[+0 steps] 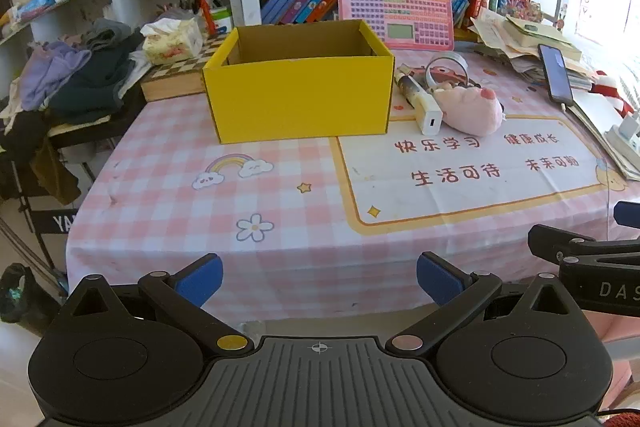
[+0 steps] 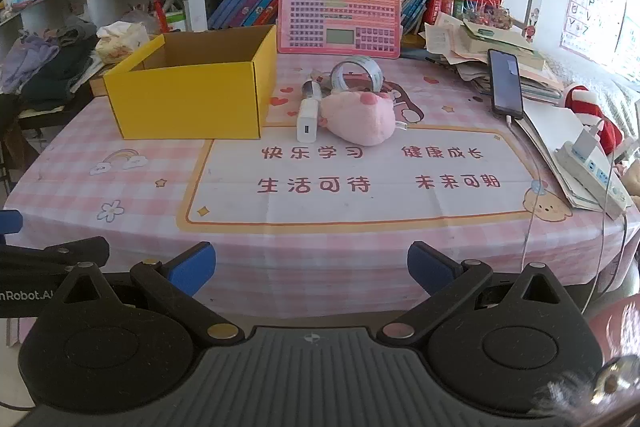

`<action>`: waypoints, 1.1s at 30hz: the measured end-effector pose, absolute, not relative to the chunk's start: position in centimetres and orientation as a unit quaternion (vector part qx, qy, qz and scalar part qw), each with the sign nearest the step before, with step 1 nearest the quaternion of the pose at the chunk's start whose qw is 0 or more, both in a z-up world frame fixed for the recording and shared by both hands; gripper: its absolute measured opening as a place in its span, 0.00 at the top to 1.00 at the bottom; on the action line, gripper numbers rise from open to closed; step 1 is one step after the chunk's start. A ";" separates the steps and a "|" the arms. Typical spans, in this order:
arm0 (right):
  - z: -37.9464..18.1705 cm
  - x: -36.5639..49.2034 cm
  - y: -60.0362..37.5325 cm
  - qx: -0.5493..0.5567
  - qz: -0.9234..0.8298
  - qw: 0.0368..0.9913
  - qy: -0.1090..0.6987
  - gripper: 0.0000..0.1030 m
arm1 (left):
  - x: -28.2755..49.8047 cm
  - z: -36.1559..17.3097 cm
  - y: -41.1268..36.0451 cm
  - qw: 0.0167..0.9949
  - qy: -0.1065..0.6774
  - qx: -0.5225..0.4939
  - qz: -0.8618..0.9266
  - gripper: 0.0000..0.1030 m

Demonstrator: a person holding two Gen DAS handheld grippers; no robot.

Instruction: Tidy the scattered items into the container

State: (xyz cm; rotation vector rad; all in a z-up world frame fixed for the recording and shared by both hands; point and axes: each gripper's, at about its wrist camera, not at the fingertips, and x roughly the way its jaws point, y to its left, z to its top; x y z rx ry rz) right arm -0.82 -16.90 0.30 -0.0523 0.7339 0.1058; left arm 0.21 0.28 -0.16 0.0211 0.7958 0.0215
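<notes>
An open yellow cardboard box [image 1: 300, 95] [image 2: 188, 103] stands on the pink checked tablecloth, nothing visible inside. Just right of it lie a pink plush toy [image 1: 470, 109] [image 2: 358, 119], a white charger plug [image 1: 430, 117] [image 2: 307, 121], a small tube [image 1: 408, 85] [image 2: 312, 89] and a roll of clear tape [image 1: 446, 65] [image 2: 357, 71]. My left gripper [image 1: 319, 283] hangs open over the table's near edge, nothing between its blue pads. My right gripper [image 2: 311, 271] is open too, at the near edge, well short of the items.
A black phone [image 2: 506, 85] on a cable leans on a paper pile at the right, with a white power strip [image 2: 592, 171] nearer. A pink learning tablet [image 2: 339, 17] stands against the bookshelf. Clothes [image 1: 76, 75] and a tissue pack [image 1: 172, 41] sit left of the box.
</notes>
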 end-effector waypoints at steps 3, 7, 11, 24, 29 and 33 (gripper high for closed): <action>0.4 -0.9 -16.9 -0.023 0.059 0.932 0.357 0.00 | 0.4 -0.3 0.5 0.919 0.395 0.005 0.012 0.00; 0.4 -0.9 -16.8 -0.025 0.065 0.931 0.358 0.00 | 0.4 -0.5 0.5 0.916 0.401 0.003 0.010 0.00; 0.3 -0.9 -16.8 -0.028 0.066 0.931 0.358 0.00 | 0.3 -0.3 0.4 0.919 0.394 0.007 0.011 0.00; 0.4 -0.7 -16.9 -0.032 0.058 0.931 0.359 0.00 | 0.3 0.0 0.3 0.922 0.387 0.013 0.007 0.00; 0.3 -0.6 -16.8 -0.034 0.057 0.931 0.359 0.00 | 0.3 -0.1 0.4 0.922 0.387 0.009 0.007 0.00; 0.3 -0.6 -16.7 -0.034 0.056 0.931 0.359 0.00 | 0.3 0.0 0.6 0.923 0.384 0.009 0.005 0.00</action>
